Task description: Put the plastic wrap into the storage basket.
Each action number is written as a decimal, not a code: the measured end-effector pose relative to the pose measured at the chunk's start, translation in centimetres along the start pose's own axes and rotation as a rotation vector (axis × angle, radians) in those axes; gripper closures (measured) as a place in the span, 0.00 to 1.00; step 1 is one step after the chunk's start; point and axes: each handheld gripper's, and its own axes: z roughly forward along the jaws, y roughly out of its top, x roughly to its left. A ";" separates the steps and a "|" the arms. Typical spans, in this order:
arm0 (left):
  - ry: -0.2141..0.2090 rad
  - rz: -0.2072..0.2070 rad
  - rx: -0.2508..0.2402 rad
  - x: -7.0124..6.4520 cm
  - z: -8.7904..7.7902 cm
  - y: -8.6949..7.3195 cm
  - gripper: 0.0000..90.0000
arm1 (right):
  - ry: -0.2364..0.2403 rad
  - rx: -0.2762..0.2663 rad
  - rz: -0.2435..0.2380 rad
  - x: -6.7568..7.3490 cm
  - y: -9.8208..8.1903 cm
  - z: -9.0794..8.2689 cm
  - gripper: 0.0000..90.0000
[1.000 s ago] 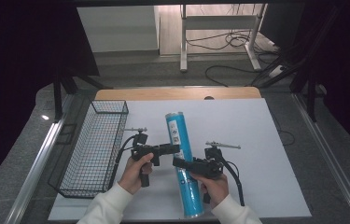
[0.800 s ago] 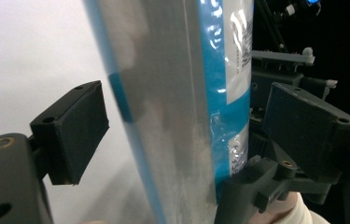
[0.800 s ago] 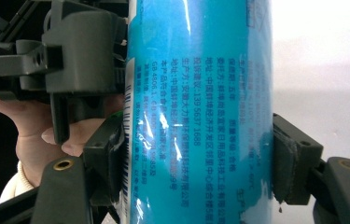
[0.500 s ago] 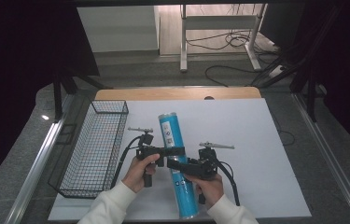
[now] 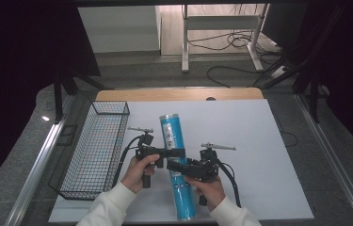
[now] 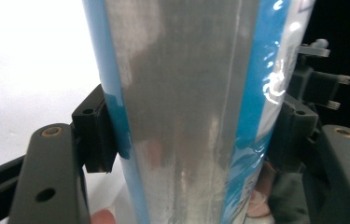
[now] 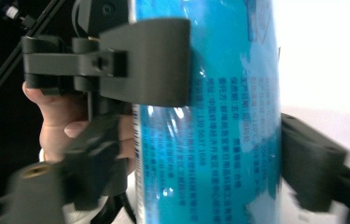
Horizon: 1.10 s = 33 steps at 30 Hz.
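while both grippers clamp it, glossy blue tube [image 5: 176, 160] gleams.

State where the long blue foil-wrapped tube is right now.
In the high view, the long blue foil-wrapped tube lies mid-table, right of the black wire basket, clamped between the left gripper and right gripper.

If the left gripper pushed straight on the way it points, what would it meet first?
The blue tube: it already sits between the left gripper's fingers, touching them. Beyond it, likely the right gripper.
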 end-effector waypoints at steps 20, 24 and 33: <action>0.101 0.045 -0.031 -2.9 -7.3 2.8 0.35 | -0.138 -0.061 -0.055 -3.7 1.1 -9.9 0.06; 0.138 0.047 -0.030 -3.2 -8.5 3.3 0.35 | -0.149 -0.053 -0.032 -4.7 0.8 -10.2 0.07; 0.222 0.056 -0.034 -4.6 -12.2 4.4 0.35 | -0.176 -0.047 -0.040 -5.0 0.9 -10.3 0.07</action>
